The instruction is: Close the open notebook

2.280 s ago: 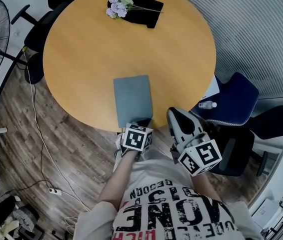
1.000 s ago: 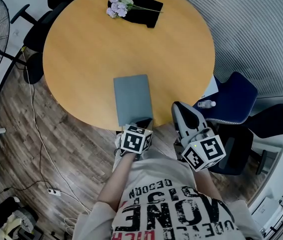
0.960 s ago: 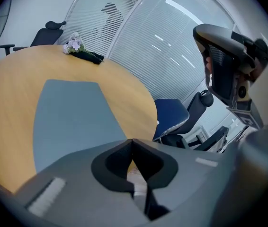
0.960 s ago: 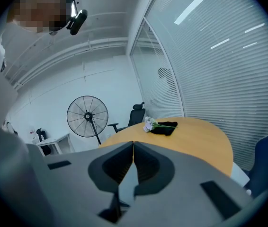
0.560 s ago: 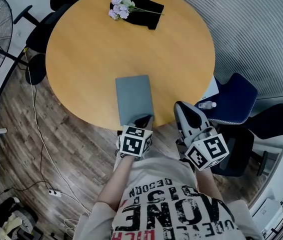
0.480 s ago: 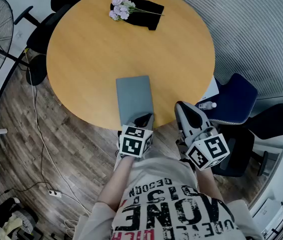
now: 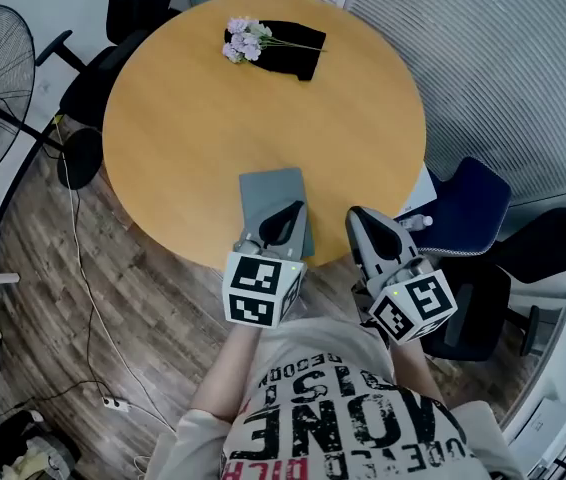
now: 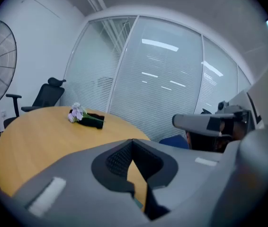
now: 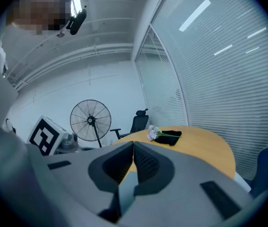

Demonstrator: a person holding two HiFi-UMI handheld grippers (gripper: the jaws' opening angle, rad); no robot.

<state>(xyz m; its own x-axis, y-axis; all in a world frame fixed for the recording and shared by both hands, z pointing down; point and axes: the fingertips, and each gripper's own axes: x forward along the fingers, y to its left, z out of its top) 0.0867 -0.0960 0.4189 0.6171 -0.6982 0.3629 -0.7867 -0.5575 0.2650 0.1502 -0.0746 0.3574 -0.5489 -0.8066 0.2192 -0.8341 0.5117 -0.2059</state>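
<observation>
left gripper (image 7: 291, 211) hovering over the notebook (image 7: 269, 188) at the table's (image 7: 183, 118) near edge
its jaws are sitting fully together, gripping nothing. the grey notebook is lying just under and ahead of it, looking closed already, long axis running away from the person. right gripper (image 7: 355, 218), also pinched empty, is waiting off the table edge, farther away.

left gripper (image 7: 294, 209) closed, right gripper (image 7: 359, 215) closed
</observation>
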